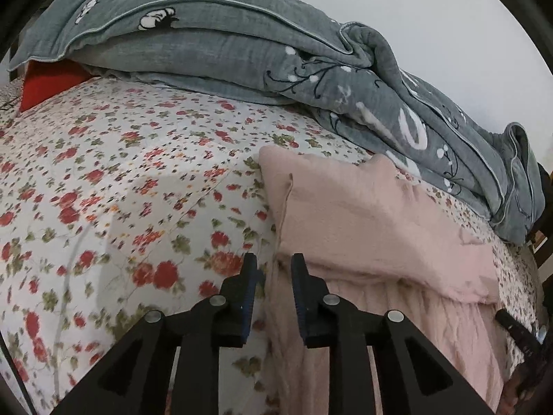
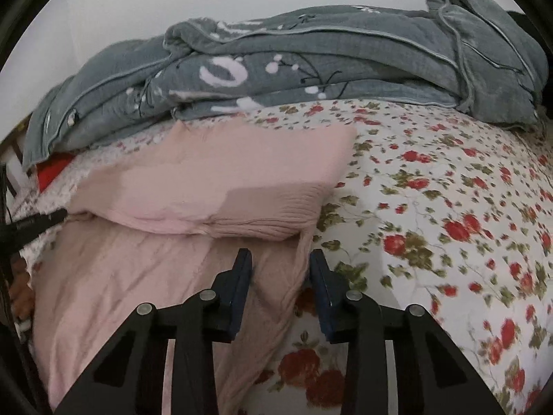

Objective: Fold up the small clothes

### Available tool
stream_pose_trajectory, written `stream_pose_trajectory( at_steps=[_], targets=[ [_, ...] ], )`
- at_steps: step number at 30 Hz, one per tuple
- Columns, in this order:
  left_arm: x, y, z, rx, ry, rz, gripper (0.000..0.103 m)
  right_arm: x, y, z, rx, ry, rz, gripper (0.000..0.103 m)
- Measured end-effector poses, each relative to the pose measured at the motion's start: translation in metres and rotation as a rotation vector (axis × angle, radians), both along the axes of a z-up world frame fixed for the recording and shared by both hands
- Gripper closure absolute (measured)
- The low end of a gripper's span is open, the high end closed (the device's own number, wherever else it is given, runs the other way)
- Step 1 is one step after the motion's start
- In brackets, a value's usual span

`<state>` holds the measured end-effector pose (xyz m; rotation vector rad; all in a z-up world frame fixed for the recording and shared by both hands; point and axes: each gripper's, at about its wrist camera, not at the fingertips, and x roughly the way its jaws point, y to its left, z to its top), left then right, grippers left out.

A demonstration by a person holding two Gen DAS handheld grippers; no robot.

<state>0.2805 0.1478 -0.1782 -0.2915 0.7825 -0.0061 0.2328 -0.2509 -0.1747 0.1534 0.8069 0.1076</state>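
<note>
While your left gripper stands with its jaws parted and nothing between them, it hovers at the left edge of the pink garment. Your right gripper is also spread wide, straddling the garment's right edge without clamping it. The garment lies on the bed's floral sheet, its far half folded over toward you. Behind it a rumpled grey quilt is heaped along the bed's far side.
</note>
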Motion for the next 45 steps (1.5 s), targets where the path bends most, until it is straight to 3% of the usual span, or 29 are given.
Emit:
stream_pose_trajectory(
  at_steps=[4,9,13,14,15,16,18,21,25,30,31,32,33,35,36,37,42,45],
  targets=[
    [-0.022,0.005,-0.003,0.009,0.023,-0.007,0.082,-0.036,0.004,0.012,-0.002,-0.018,-0.010,0.062],
    [-0.066,0.016,-0.008,-0.015,0.055,-0.023,0.081,-0.088,0.017,0.018,-0.058,-0.014,0.012,0.043],
    [-0.108,0.018,-0.003,0.004,0.054,-0.044,0.075,-0.131,0.021,0.014,-0.045,0.008,0.022,0.041],
    [-0.118,0.019,-0.002,0.005,0.049,-0.043,0.061,-0.143,0.023,0.012,-0.024,0.026,0.031,0.040],
    [-0.127,0.019,-0.001,0.002,0.043,-0.045,0.031,-0.148,0.022,0.010,-0.014,0.036,0.036,0.040],
    [-0.140,0.020,0.001,0.006,0.027,-0.050,0.023,-0.157,0.023,0.008,0.000,0.045,0.044,0.040],
    [-0.164,0.018,0.005,0.042,-0.012,-0.053,0.022,-0.174,0.025,0.004,0.019,0.049,0.047,0.040],
    [-0.186,0.013,0.004,0.056,-0.009,-0.073,0.022,-0.197,0.031,-0.001,0.034,0.043,0.055,0.040],
    [-0.208,0.000,-0.004,0.048,0.011,-0.119,0.024,-0.215,0.044,-0.010,0.047,0.036,0.078,0.041],
    [-0.212,-0.023,-0.021,0.078,0.082,-0.176,0.024,-0.210,0.060,-0.025,0.028,0.052,0.095,0.051],
    [-0.211,-0.027,-0.026,0.083,0.098,-0.176,0.024,-0.208,0.063,-0.029,0.030,0.059,0.099,0.053],
    [-0.208,-0.031,-0.030,0.087,0.114,-0.167,0.031,-0.205,0.065,-0.032,0.033,0.066,0.103,0.057],
    [-0.205,-0.033,-0.035,0.084,0.134,-0.156,0.046,-0.203,0.067,-0.036,0.031,0.074,0.104,0.066],
    [-0.204,-0.034,-0.042,0.080,0.158,-0.138,0.062,-0.200,0.070,-0.040,0.027,0.075,0.107,0.082],
    [-0.204,-0.034,-0.040,0.086,0.152,-0.132,0.082,-0.201,0.070,-0.039,0.034,0.070,0.122,0.096],
    [-0.206,-0.033,-0.037,0.071,0.142,-0.146,0.095,-0.203,0.069,-0.037,0.041,0.063,0.134,0.097],
    [-0.217,-0.002,-0.019,-0.035,0.100,-0.145,0.094,-0.228,0.032,-0.001,0.117,-0.069,0.120,0.099],
    [-0.222,0.004,-0.022,-0.054,0.096,-0.154,0.094,-0.237,0.003,0.001,0.165,-0.072,0.096,0.099]
  ],
)
